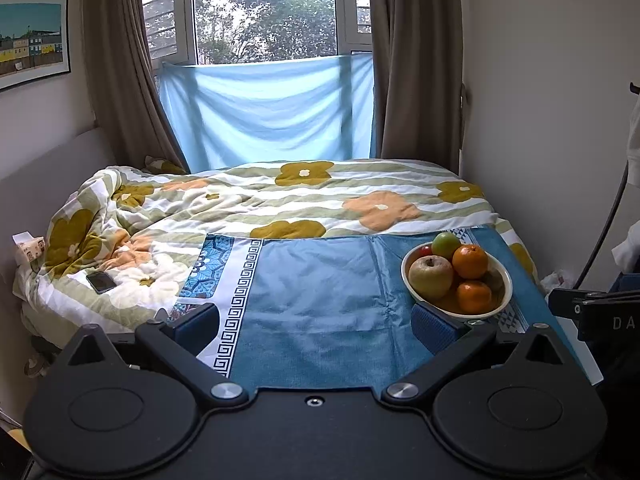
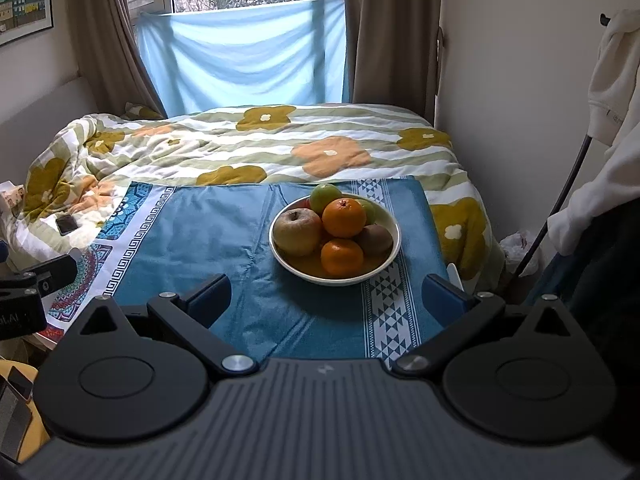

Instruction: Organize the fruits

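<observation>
A cream bowl [image 2: 384, 266] of fruit stands on a blue patterned cloth [image 2: 224, 240]. It holds a yellowish apple [image 2: 298, 231], two oranges [image 2: 344, 218], a green fruit [image 2: 325, 196] and a brown kiwi [image 2: 375, 239]. My right gripper [image 2: 326, 294] is open and empty, just short of the bowl. In the left wrist view the bowl [image 1: 505, 298] sits at the right with the apple [image 1: 430, 277] and oranges [image 1: 470, 261]. My left gripper [image 1: 316, 326] is open and empty over the cloth [image 1: 316, 280], left of the bowl.
A flowered duvet [image 2: 280, 144] covers the bed behind the cloth. A dark phone [image 1: 101, 282] lies on the duvet at the left. A wall stands close on the right, with white clothing [image 2: 616, 80] hanging there. Curtains and a window are at the back.
</observation>
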`<act>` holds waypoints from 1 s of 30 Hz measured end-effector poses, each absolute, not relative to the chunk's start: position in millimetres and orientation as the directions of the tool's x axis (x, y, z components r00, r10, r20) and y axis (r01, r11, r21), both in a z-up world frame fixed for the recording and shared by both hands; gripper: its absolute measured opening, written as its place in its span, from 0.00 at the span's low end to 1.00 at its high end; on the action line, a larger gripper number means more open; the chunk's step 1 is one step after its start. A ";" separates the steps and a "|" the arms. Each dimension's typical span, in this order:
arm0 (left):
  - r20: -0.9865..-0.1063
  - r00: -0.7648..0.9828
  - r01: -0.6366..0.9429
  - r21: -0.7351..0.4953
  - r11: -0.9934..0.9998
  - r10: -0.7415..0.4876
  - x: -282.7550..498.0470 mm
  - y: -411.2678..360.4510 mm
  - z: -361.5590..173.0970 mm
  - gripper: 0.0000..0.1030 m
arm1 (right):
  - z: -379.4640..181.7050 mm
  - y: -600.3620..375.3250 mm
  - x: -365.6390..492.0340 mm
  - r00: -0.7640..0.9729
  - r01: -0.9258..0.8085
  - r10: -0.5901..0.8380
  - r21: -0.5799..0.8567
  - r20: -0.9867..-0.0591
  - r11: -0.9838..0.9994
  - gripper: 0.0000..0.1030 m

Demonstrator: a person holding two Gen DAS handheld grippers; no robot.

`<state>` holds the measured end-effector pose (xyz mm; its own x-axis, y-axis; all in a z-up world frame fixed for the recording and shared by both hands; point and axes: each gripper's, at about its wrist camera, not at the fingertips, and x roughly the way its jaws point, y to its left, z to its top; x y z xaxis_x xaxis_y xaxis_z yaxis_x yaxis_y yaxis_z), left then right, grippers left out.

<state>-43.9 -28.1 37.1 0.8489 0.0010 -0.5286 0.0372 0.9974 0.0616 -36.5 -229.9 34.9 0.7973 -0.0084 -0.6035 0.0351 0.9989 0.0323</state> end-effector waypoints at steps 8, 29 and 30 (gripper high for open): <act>-0.531 0.847 0.039 0.060 0.997 -0.001 -43.7 -25.9 36.1 1.00 | 34.2 -225.6 -33.4 0.789 0.032 -0.001 0.039 -0.614 0.999 1.00; -0.526 0.851 0.029 0.051 0.998 0.002 -43.4 -14.5 35.2 1.00 | 34.1 -220.0 -29.2 0.783 0.023 0.004 0.035 -0.622 0.999 1.00; -0.526 0.851 0.030 0.052 0.998 0.002 -43.2 -14.5 35.3 1.00 | 34.1 -220.2 -29.3 0.784 0.024 0.002 0.034 -0.621 0.999 1.00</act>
<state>-43.2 -14.4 35.3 0.8508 0.0021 -0.5256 0.0296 0.9982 0.0519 -29.3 -220.2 34.1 0.7835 0.0023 -0.6214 0.0238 0.9991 0.0337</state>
